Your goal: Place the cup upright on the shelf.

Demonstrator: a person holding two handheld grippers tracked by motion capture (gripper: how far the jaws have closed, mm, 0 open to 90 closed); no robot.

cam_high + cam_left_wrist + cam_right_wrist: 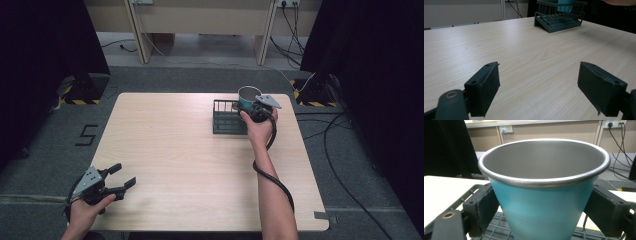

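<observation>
A teal metal cup [248, 96] with a silver rim stands upright over the right part of a dark wire rack [226, 117] at the table's far right. My right gripper [251, 109] is shut on the cup [541, 207], its two black pads [486, 207] pressed on the cup's sides; the rack's grid [499, 231] lies just under it. My left gripper [122, 176] rests near the table's front left corner, open with nothing between its pads [485, 87]. Seen from the left gripper view, the rack [559, 17] and cup [565, 6] are far across the table.
The light wooden table [175, 150] lies bare between the two hands. Black cables [345, 150] trail on the grey floor to the right. Dark curtains flank both sides, and stands with yellow-black striped bases [80, 97] sit at the far corners.
</observation>
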